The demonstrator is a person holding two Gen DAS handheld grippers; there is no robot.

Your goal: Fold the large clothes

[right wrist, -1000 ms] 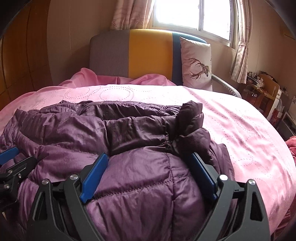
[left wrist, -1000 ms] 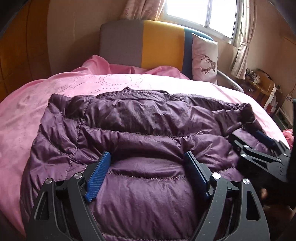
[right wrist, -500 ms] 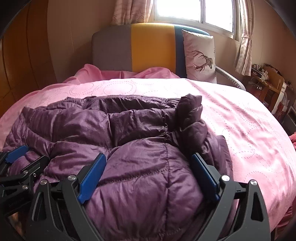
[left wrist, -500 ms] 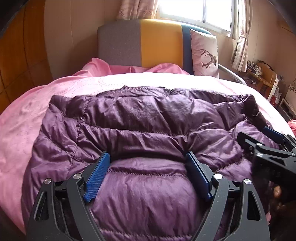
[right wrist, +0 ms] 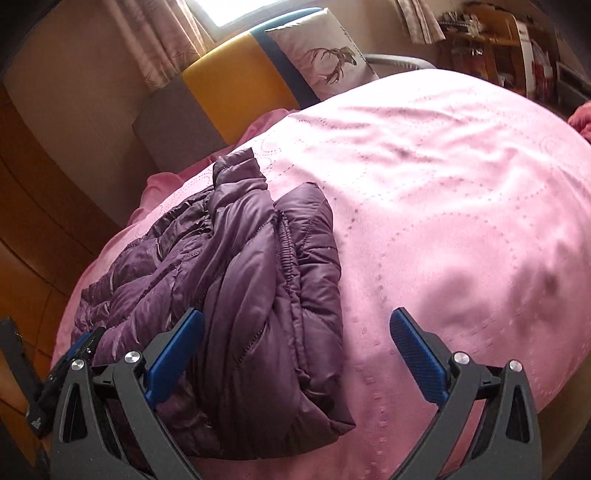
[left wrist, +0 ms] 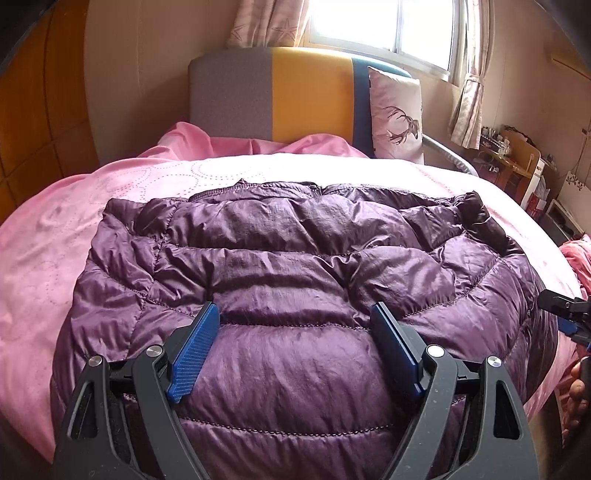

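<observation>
On a pink bed (left wrist: 55,258), a folded purple puffer jacket (left wrist: 295,266) bulges between the left tongs' (left wrist: 295,332) spread jaws, while the right tongs (right wrist: 295,350) are opening, empty.

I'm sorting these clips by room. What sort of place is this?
Almost certainly a home bedroom. A purple puffer jacket lies on a bed under a pink bedspread, with an upholstered headboard, a deer-print pillow and a curtained window behind it.
</observation>
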